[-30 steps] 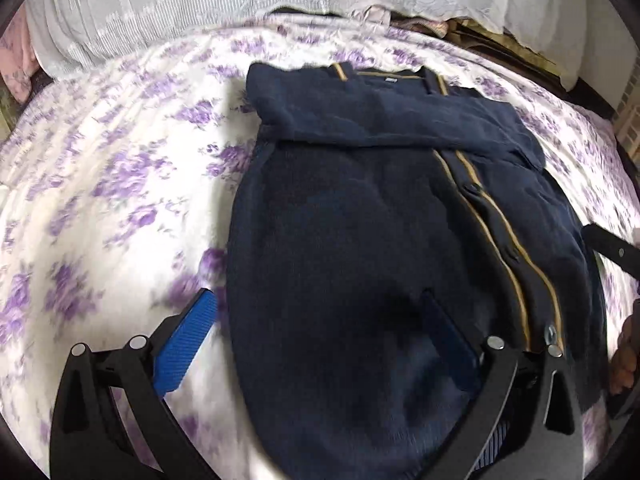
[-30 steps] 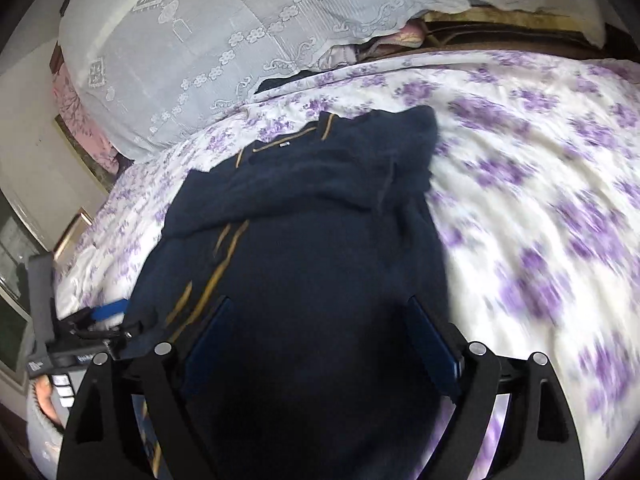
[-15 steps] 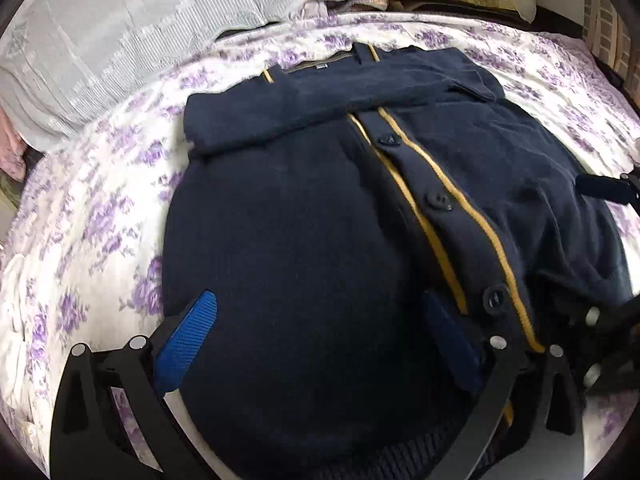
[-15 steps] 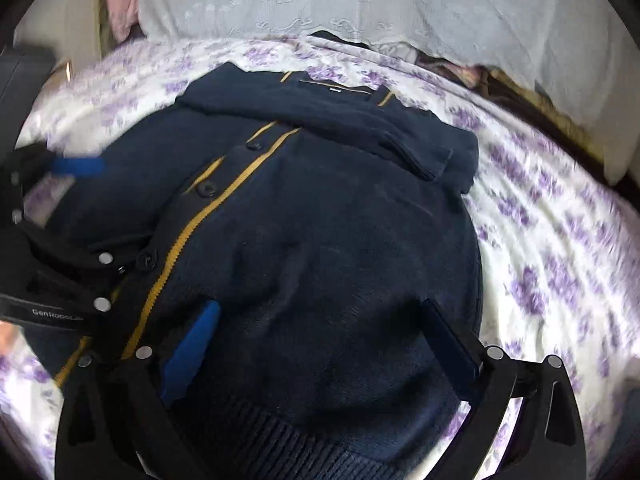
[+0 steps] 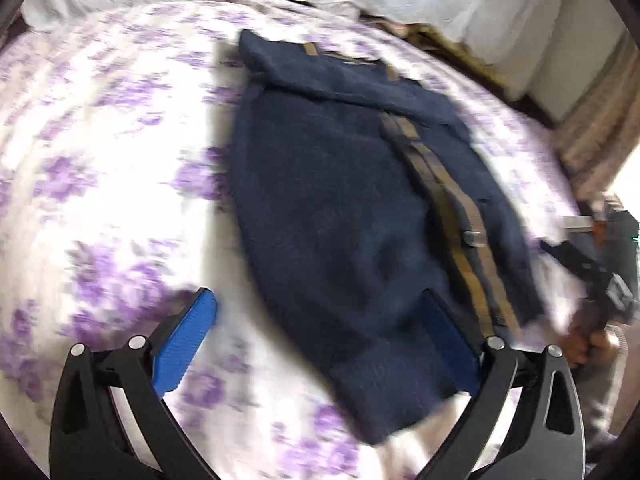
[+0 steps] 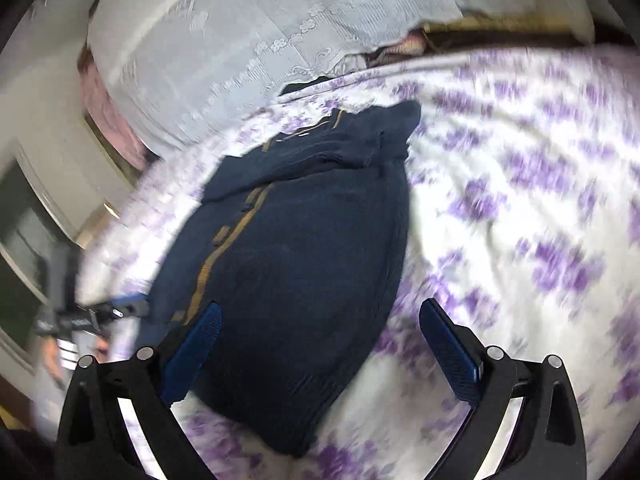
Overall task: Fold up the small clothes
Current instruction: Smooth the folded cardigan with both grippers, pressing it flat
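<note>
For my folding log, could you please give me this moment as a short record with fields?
garment: navy cardigan, sleeves folded across chest, yellow-trimmed placket closed
surface: floral bedspread
left tool: open, holding nothing, near the hem
right tool: open, holding nothing, near the hem
backdrop: white lace cover
image quality: motion-blurred

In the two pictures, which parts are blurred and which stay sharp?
Left wrist view: the navy cardigan and the floral bedsheet are smeared by motion, while the left hand-held gripper is sharp. Right wrist view: the bedsheet is streaked and the cardigan soft, while the right hand-held gripper is crisp.
</note>
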`<state>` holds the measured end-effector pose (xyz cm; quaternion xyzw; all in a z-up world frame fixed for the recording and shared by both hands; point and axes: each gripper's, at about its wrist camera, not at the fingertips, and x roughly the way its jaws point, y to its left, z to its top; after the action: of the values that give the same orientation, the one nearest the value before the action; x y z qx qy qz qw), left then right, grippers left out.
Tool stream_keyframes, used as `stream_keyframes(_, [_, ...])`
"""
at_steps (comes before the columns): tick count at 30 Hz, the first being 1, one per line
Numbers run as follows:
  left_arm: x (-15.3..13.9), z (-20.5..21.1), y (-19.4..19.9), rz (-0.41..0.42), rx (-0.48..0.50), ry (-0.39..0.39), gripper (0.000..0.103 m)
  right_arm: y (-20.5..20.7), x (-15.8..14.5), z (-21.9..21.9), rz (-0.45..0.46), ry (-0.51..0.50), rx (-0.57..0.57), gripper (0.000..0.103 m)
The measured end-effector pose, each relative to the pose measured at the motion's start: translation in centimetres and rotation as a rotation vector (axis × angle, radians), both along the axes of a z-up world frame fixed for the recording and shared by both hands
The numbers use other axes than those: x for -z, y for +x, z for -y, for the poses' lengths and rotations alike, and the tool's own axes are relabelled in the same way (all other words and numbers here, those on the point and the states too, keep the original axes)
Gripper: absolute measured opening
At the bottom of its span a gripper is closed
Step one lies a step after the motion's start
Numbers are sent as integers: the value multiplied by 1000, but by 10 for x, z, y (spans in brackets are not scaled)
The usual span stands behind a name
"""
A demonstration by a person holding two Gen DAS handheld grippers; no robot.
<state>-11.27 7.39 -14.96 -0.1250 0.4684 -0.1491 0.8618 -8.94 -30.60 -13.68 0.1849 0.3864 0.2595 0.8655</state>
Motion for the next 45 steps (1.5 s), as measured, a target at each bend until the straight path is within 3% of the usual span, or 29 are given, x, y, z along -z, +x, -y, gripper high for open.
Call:
stream_keyframes(3, [3,3,0,-23,84,-125,99,2,11,4,-85,146,-47,99])
stream_keyframes(8, [11,-4,2,-71,117,-255,99,-1,13,1,-120,148,-80,100])
stream_keyframes(14, [15,-2,30,-120,195,-345,98,22,18,-13,-181,139,-175,100])
stream_keyframes(18, [17,-3,44,-122,205,-400,98,50,20,-7,-198,289,-189,100])
stream_keyframes(23, [11,11,31,-83,238,-344,97,40,21,0,-187,387,-216,100])
stream_keyframes(25, [10,20,30,-70,248,-285,98,34,19,-5,-177,357,-237,100])
stream_keyframes(30, [11,30,48,-47,227,-228,98,52,18,-27,-165,278,-242,100])
stream_keyframes(40, [13,32,51,-29,203,-223,98,47,20,-44,-82,130,-233,100])
stream_keyframes(45, [14,37,51,26,210,-184,99,48,21,-53,-53,75,-248,100])
